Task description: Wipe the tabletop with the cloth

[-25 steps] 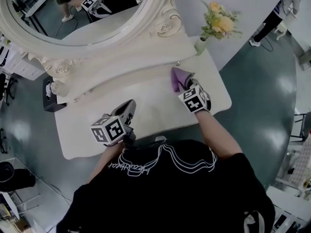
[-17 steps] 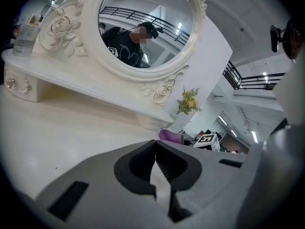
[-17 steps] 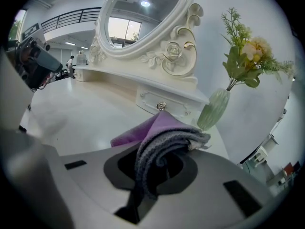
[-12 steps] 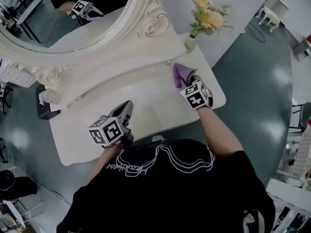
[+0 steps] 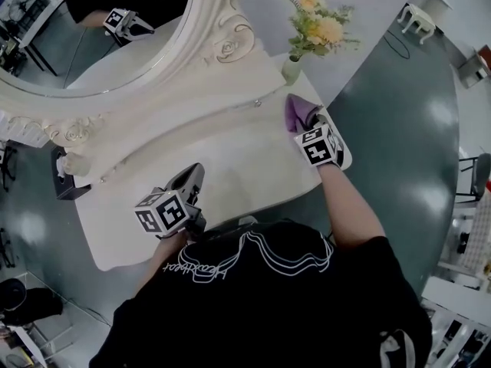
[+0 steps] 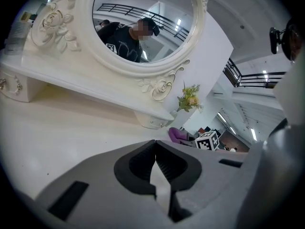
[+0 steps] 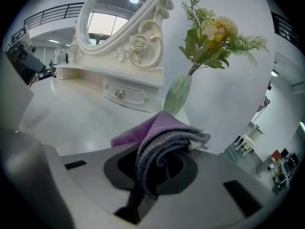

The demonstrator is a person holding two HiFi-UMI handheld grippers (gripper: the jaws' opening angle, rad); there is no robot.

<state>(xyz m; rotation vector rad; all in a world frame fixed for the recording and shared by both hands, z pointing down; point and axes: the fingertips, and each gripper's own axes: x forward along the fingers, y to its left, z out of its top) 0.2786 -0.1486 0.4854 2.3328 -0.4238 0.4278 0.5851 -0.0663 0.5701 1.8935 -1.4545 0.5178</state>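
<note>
My right gripper (image 5: 310,126) has carried the cloth (image 5: 296,112) from further in on the worktop (image 5: 230,163) out to its far right corner, near the pale green vase (image 5: 291,69), so I judge this stroke is running out at the edge and must turn back. Its jaws are clamped on the cloth, a soft purple-and-grey knit folded into a thick wad that trails onto the smooth, glossy cream surface. My left gripper (image 5: 193,179) hangs over the near left part, jaws pressed together on nothing.
</note>
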